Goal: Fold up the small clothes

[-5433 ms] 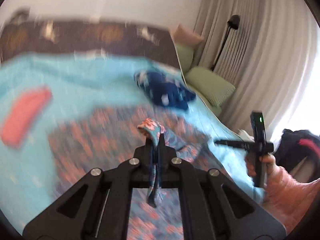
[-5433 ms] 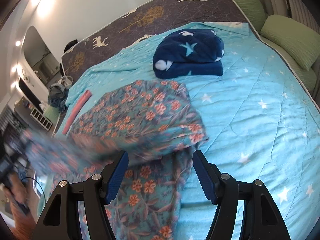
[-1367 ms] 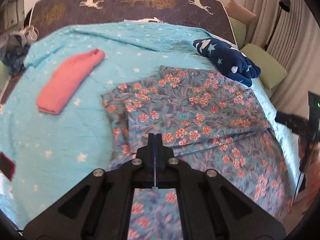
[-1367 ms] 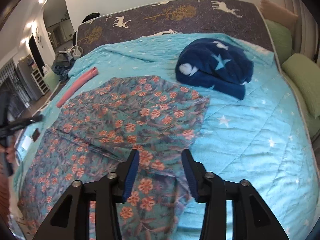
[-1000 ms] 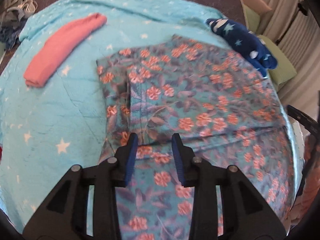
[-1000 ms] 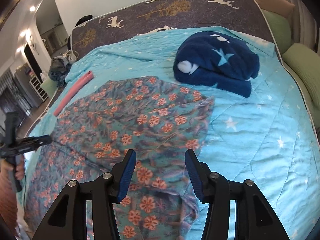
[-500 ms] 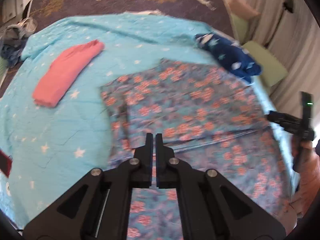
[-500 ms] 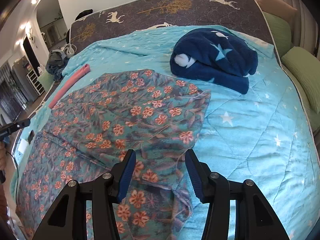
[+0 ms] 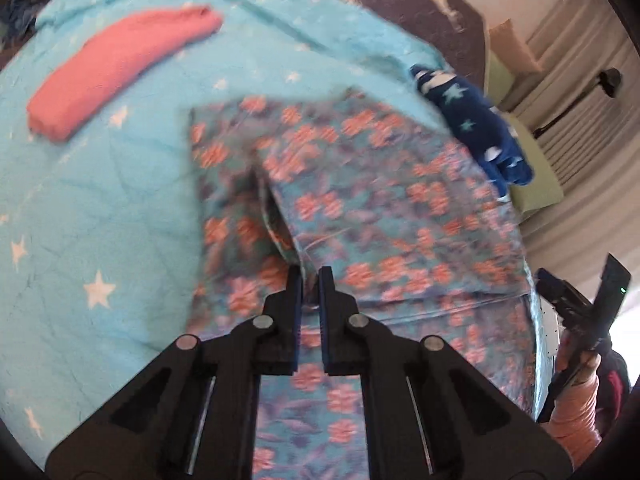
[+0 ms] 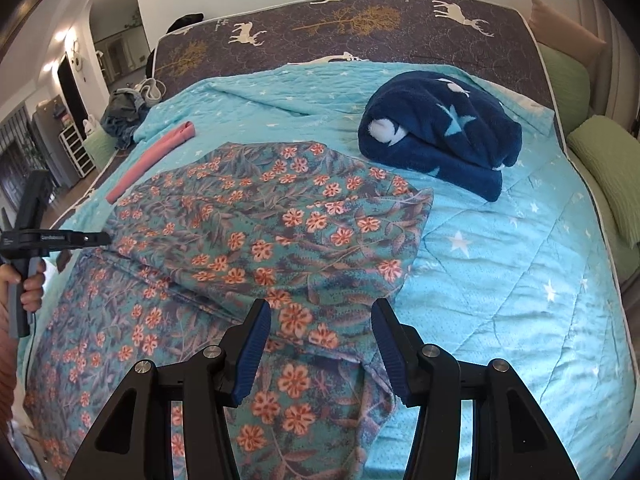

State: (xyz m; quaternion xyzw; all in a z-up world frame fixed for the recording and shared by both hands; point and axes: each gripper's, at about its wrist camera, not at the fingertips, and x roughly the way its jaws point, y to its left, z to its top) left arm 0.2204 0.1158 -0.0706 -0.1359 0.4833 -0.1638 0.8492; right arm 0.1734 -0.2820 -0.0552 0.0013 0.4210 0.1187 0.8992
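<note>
Looking along our left claw (image 9: 309, 280), we see its jaws nearly pressed together on a raised fold of the flowered cloth (image 9: 360, 208) lying on the bed (image 9: 100, 208). From our right claw (image 10: 320, 332), spread and empty, we see that cloth spread beneath it, a blue blanket (image 10: 440, 140) beyond.

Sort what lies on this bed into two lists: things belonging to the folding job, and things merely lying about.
Job: floral garment; left gripper, nearly shut at its fold edge; right gripper, open above it.

Lying about: pink folded cloth; navy star blanket; green cushions.
</note>
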